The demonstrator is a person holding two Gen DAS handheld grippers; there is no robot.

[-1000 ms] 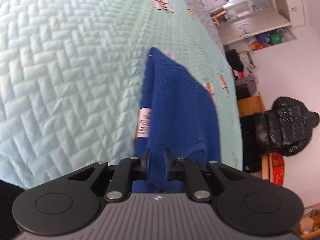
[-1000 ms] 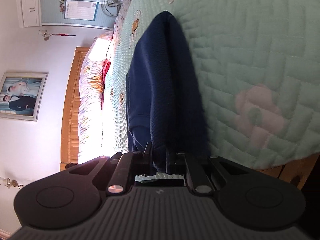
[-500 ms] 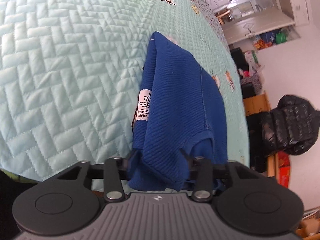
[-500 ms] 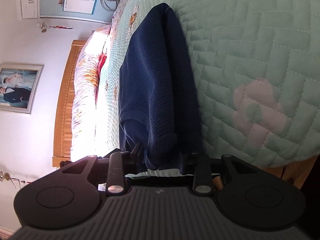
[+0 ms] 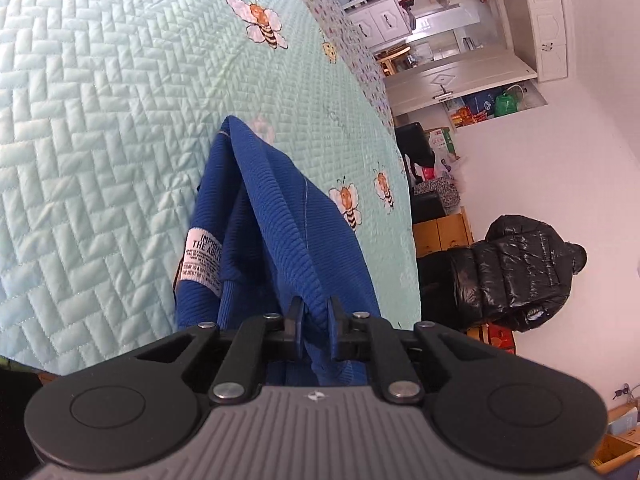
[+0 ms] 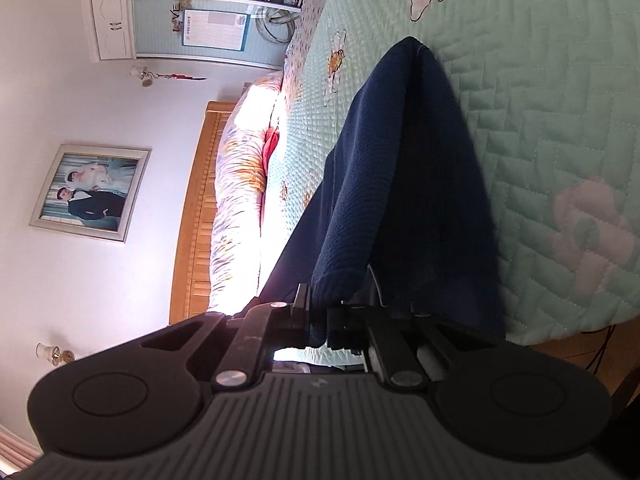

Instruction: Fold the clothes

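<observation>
left gripper [image 5: 314,312]: jaws closing, pinching the ribbed hem of the blue sweater [image 5: 276,216] | right gripper [image 6: 318,312]: closing too, cloth between the pads | sweater: hanging stretched over the quilted bedspread [image 5: 100,120], far tip touching it | white label [image 5: 202,260]: on the sweater's side

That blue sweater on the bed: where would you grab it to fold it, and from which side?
Probably by its thick ribbed edge, coming in from the near bed edge. The blue sweater trails away across the quilt, so that rolled hem is the nearest firm part. Both the left tool and right tool are closing on it there.
</observation>
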